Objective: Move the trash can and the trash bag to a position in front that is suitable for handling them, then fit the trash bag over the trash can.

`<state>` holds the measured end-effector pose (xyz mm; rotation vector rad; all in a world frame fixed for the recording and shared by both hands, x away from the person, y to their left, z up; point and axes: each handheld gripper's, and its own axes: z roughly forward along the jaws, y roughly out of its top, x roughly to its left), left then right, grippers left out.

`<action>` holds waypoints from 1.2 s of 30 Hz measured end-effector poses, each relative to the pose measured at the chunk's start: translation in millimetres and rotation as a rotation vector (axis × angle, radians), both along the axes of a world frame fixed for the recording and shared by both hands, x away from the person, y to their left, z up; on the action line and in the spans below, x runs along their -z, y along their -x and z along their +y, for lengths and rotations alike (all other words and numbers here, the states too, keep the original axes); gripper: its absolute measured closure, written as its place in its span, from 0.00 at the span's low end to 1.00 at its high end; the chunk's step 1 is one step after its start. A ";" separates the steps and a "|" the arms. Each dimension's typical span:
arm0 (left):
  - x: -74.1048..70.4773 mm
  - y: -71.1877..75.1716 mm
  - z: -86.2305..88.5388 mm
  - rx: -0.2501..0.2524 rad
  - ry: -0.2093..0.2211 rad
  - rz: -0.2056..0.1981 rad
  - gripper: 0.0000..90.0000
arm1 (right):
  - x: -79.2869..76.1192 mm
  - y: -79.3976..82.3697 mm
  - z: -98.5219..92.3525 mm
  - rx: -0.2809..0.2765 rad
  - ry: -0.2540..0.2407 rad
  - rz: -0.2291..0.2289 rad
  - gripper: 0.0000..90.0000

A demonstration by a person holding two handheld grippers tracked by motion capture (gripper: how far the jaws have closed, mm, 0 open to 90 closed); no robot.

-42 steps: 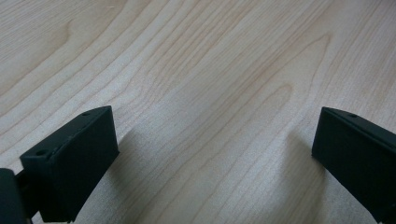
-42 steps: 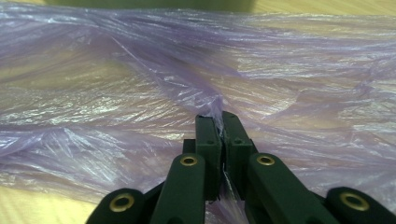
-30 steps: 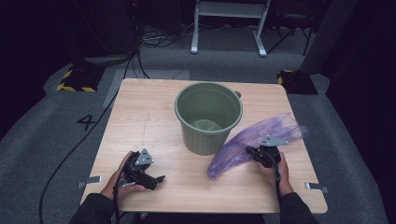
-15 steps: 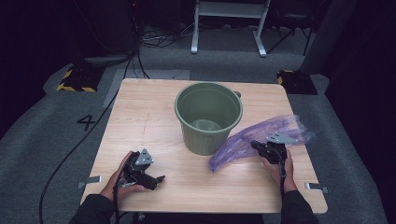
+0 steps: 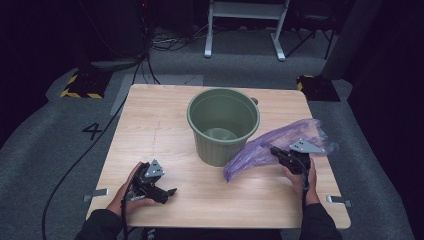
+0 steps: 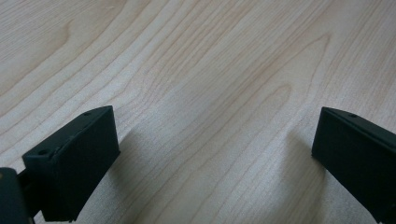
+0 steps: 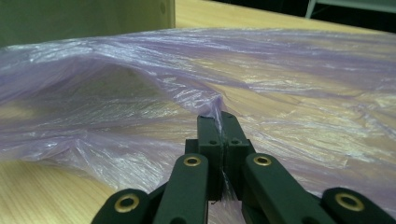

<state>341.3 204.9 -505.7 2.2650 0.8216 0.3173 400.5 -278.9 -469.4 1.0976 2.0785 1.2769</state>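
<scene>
Lying across the right side of the wooden table [image 5: 150,125], a thin purple plastic bag [image 5: 260,147] is stretching from near the table's right edge toward the base of the green bucket [image 5: 223,125], which is standing upright and open near the table's middle. The bag's left end is sitting just beside the bucket's lower wall; whether the 2 are touching cannot be told. In the right gripper view the film [image 7: 140,88] is billowing up in wrinkled folds, with the bucket's green wall [image 7: 84,18] showing at the top left.

The right gripper [image 5: 281,154] is being held by the right hand [image 5: 300,175] at the bag's near edge, and its 2 jaws are pressing together on a pinch of the plastic, which is rising in a small peak where they are meeting [image 7: 217,123].

The left gripper [image 5: 167,192] is resting low over bare wood at the table's front left, in the left hand [image 5: 132,192], well apart from bag and bucket. Its 2 jaws are standing wide apart, with wood grain [image 6: 210,93] between them.
</scene>
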 end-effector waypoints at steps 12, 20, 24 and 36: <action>0.0 0.1 0.0 0.000 0.000 0.000 0.00 | -17.9 11.5 0.0 -0.033 -0.062 -0.077 1.00; 0.0 0.1 0.0 0.000 0.000 0.000 0.00 | -24.1 16.6 -0.4 -0.042 -0.076 -0.105 1.00; 0.0 0.0 -0.1 0.002 0.001 0.001 0.00 | -28.8 19.1 -1.1 -0.047 -0.083 -0.122 1.00; -0.1 0.2 0.0 0.003 0.000 0.001 0.00 | -50.7 25.1 -3.7 -0.064 -0.132 -0.186 1.00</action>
